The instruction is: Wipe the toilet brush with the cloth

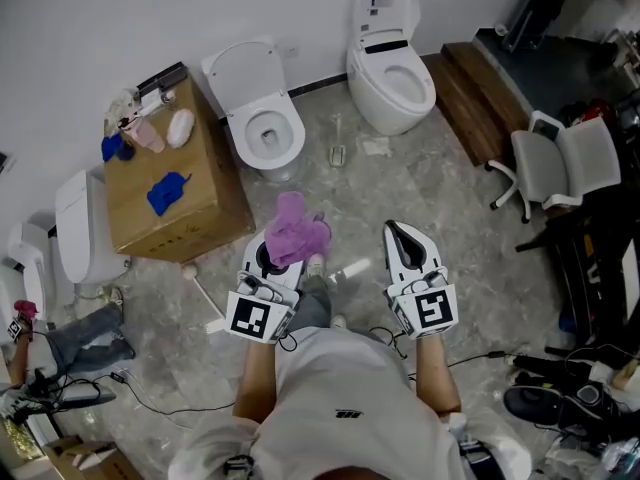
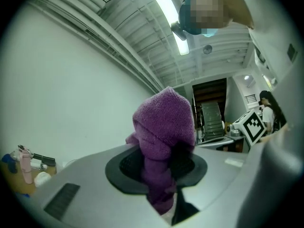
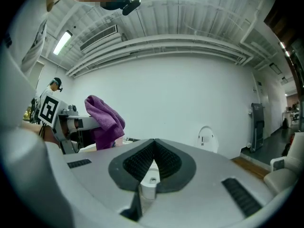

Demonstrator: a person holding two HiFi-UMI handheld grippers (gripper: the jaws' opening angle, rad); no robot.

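The left gripper's (image 2: 159,167) jaws are drawn in to a narrow gap, and a purple cloth (image 2: 164,122) is pinched between the black pads. The right gripper's (image 3: 153,156) jaws are pressed together at the tips, and nothing is seen held beyond them.

The two grippers are held side by side, apart, over a grey mottled floor (image 1: 420,193), which is left open ahead of the right gripper. A white toilet (image 1: 262,118) is set just ahead of the cloth, with a cardboard box (image 1: 215,208) beside it on the left. A second toilet (image 1: 390,68) is placed against the wall further right, and an office chair (image 1: 565,163) is seen near the right edge.

The cloth is made of soft terry. It is bunched into a rounded hump above the jaws, and its folds are draped forward.

A white rod-shaped object (image 1: 350,268) is seen low between the grippers. Whether it is the toilet brush cannot be told.
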